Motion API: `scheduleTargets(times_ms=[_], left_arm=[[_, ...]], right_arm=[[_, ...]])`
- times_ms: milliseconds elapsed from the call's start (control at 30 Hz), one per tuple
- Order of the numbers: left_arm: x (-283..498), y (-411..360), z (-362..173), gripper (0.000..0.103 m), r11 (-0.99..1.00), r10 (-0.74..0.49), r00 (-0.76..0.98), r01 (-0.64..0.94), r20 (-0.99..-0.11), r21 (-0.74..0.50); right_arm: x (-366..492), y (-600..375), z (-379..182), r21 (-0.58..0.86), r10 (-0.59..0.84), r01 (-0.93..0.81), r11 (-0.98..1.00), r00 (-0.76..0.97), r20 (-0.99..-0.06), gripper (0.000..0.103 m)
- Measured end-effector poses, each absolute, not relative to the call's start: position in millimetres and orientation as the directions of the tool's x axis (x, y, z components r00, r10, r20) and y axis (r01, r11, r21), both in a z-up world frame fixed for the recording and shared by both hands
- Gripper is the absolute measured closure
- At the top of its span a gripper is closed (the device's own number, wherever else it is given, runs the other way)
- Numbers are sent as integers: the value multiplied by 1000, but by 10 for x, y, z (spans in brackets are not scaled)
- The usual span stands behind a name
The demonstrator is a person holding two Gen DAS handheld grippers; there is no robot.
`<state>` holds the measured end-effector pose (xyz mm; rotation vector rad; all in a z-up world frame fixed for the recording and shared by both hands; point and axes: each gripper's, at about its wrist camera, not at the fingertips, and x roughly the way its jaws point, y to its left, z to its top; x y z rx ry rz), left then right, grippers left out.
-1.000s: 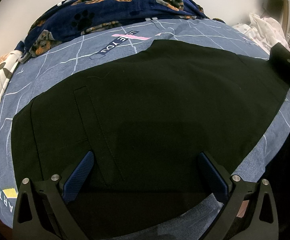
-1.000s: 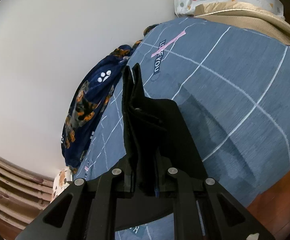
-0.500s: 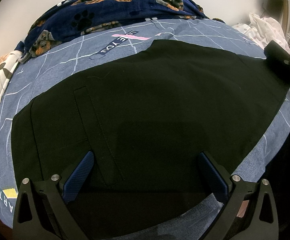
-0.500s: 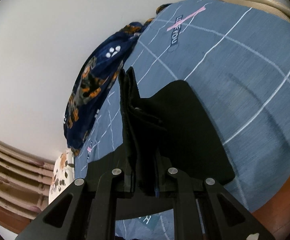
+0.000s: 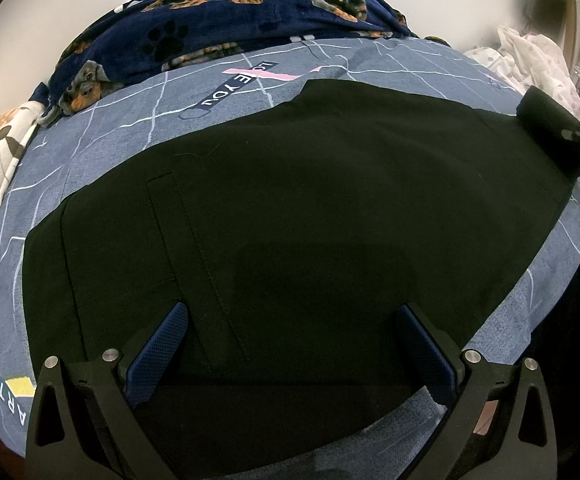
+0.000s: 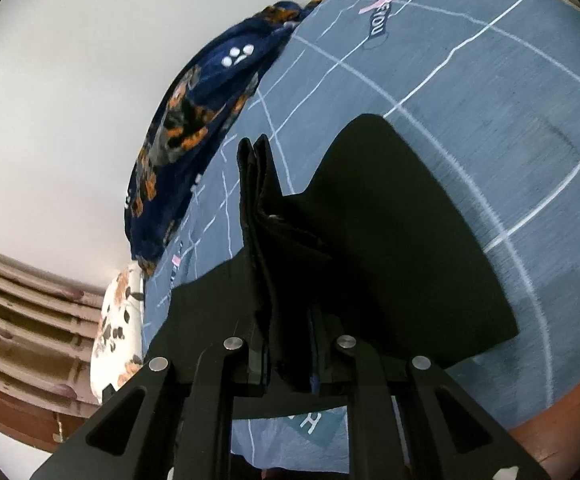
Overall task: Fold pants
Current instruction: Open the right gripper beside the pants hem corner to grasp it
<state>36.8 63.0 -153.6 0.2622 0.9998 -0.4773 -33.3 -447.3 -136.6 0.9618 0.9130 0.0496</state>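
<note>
The right claw (image 6: 286, 364) was pinched on a thick folded hem of the pants (image 5: 309, 220), its jaws nearly together with the black cloth bunched upright between them. Compared with a second before, it had swung across the bed: more of the black panel (image 6: 389, 240) lay spread under it, and the printed label on the sheet had slid toward the top edge of its view. In the left wrist view the right claw (image 5: 549, 128) showed at the far right corner of the pants, a little further in over the cloth than before.

The left claw (image 5: 290, 340) was spread wide and hung over the near part of the pants, unmoved, its blue textured pads (image 5: 158, 356) clear of the cloth.

The pants lay flat across the bed, a stitched pocket outline and seam visible near the left side. Their near right edge ran diagonally, with a bare strip of sheet (image 5: 529, 312) beyond it. The sheet was blue-grey with thin white lines. A plush navy blanket (image 5: 210, 32) with dog prints was heaped along the far edge against the pale wall, and white crumpled cloth (image 5: 529, 56) sat at the far right.
</note>
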Motion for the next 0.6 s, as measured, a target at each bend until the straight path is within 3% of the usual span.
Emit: scheduleTargets(times_ms=[600], left_arm=[[367,628,-1536,0,867,-263,450,498,-854,-5]], right_arm=[[-191,-4054,-1440,718,479,297,629,580,-659,89]])
